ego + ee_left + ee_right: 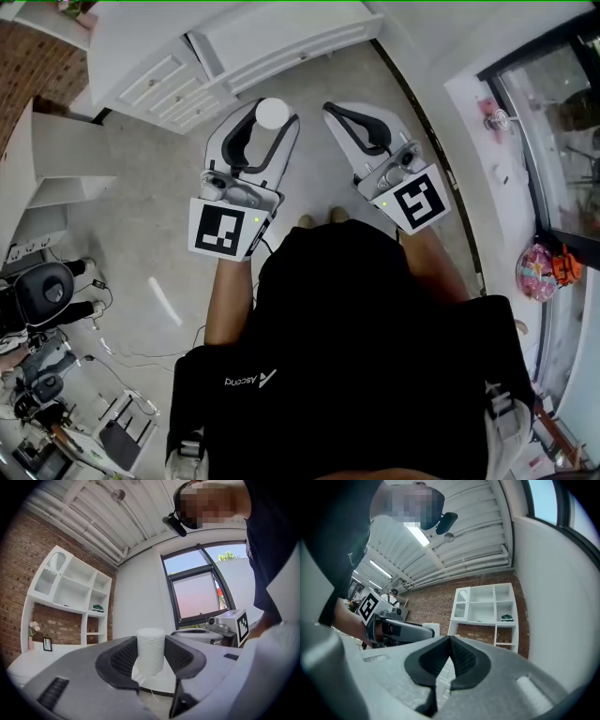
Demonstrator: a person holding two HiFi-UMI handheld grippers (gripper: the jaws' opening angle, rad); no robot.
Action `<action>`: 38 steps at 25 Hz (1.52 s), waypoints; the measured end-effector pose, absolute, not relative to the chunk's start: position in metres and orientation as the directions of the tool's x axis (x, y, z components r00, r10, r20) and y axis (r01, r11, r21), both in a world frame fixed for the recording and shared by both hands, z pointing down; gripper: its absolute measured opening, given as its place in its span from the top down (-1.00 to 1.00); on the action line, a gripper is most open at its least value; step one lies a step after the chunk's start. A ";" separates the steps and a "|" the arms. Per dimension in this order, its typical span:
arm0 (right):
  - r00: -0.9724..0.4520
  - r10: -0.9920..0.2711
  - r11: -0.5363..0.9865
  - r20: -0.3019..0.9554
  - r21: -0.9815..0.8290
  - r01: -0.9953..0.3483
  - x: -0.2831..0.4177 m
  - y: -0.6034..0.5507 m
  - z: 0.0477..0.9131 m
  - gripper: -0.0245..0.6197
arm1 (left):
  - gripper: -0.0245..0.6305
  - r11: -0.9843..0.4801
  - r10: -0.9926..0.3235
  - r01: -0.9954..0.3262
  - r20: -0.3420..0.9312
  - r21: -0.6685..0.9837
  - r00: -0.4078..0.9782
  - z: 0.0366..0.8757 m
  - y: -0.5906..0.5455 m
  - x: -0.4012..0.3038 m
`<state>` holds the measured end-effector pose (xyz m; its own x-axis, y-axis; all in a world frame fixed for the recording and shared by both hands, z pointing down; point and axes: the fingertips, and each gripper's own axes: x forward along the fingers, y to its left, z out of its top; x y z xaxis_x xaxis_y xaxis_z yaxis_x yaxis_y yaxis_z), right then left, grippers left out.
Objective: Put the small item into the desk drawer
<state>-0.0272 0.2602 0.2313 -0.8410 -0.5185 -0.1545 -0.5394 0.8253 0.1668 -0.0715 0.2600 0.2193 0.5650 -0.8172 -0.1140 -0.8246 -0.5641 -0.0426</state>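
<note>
1. Between the left claw [272,122] pads: small white thread spool [150,651], a wound cylinder, pinched at its sides, held above the floor [159,197].
2. Spool's long axis stands upright, crosswise to the jaws; its round end faces the head view.
3. Right claw [450,641] pressed together, empty.
4. Black shirt [375,319] print reads "Ascend".

The grey concrete floor [141,202] carries a white drawer unit [178,80] along its far edge and a white shelf unit [47,159] at its left edge. Thin cables [122,361] trail over its near-left corner.
</note>
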 end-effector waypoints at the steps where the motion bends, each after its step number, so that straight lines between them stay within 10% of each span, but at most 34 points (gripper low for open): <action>1: -0.840 -0.522 0.823 -0.150 0.169 -0.542 -0.032 0.259 0.232 0.92 | 0.40 -0.568 -0.814 -0.822 -0.118 -0.040 0.569 0.219 0.259 -0.076; 38: -0.853 -0.519 0.829 -0.064 0.208 -0.520 -0.042 -0.029 0.289 0.92 | 0.40 -0.533 -0.844 -0.846 0.084 -0.023 0.530 0.289 -0.021 -0.115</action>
